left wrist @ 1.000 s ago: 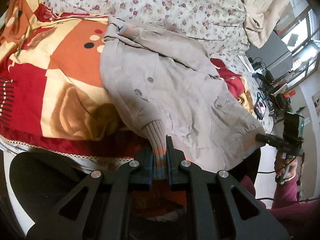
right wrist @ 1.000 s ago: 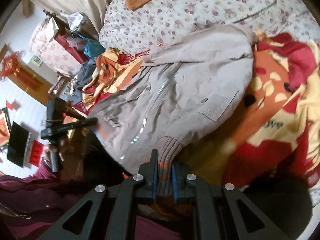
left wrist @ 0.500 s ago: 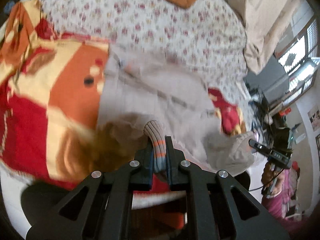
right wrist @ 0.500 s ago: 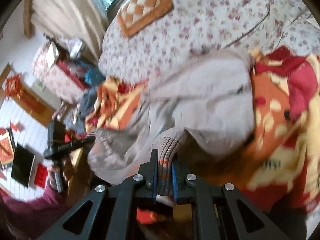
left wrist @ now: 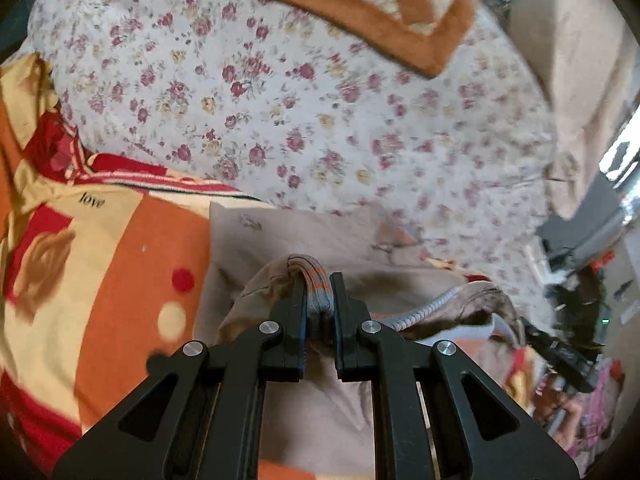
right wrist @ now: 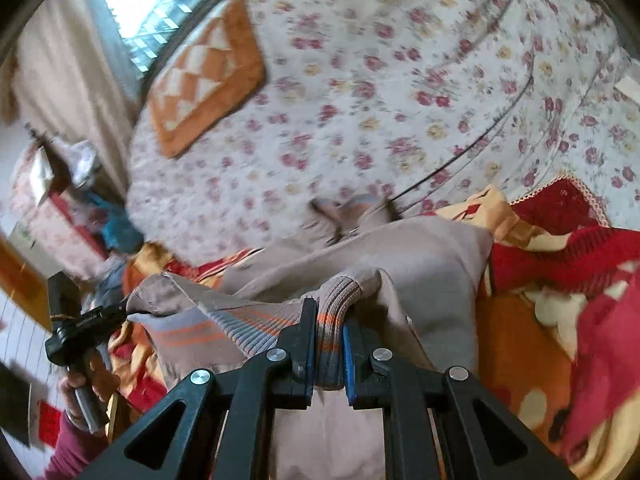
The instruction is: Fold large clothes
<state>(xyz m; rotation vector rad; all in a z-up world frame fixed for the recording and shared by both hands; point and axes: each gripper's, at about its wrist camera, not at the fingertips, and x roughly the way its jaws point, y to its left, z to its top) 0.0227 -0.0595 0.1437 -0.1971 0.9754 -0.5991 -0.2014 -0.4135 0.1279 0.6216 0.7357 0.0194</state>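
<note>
A large grey-beige jacket lies on a bed over an orange, red and cream blanket. My left gripper is shut on the jacket's ribbed hem, which has orange stripes, and holds it lifted over the jacket body. My right gripper is shut on the other end of the ribbed hem, also raised above the jacket. The hem hangs folded back between the two grippers. The other hand-held gripper shows at the left of the right wrist view.
A floral sheet covers the far part of the bed. An orange and cream checked cushion lies at the back. A beige curtain and window are at the right. Clutter stands beside the bed.
Both grippers have carried the ribbed hem up and forward over the jacket, toward its collar end. The lower half of the jacket now lies folded over the upper half.
</note>
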